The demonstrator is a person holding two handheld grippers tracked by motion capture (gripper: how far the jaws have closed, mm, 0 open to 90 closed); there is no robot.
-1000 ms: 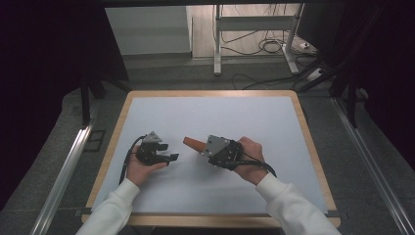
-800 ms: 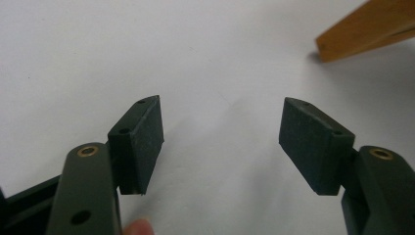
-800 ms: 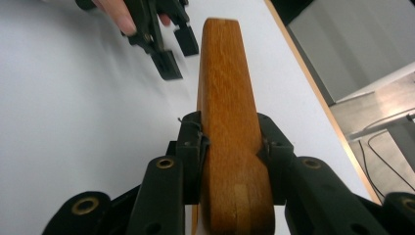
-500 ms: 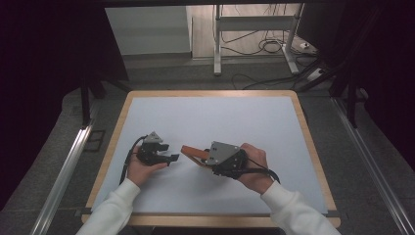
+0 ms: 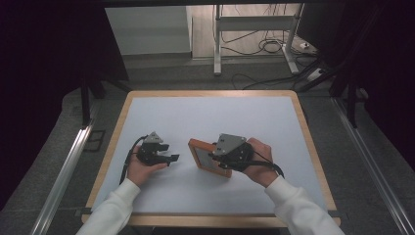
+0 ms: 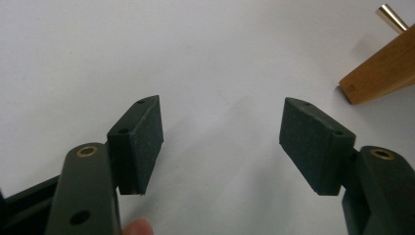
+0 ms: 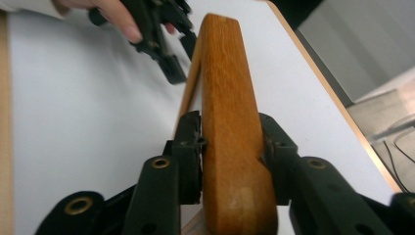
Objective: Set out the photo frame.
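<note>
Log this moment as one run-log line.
left tool: open, empty | right tool: jaws just opening, wooden frame between them | white table

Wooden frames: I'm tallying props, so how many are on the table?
1. The frame stands near the table's middle, between the jaws of the right gripper. Its corner shows at the right edge of the left gripper view.

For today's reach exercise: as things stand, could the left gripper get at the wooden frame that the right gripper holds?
Probably yes. The left gripper is open and empty, pointing toward the wooden frame, with bare white table between them. The right gripper clamps the frame's far side.
</note>
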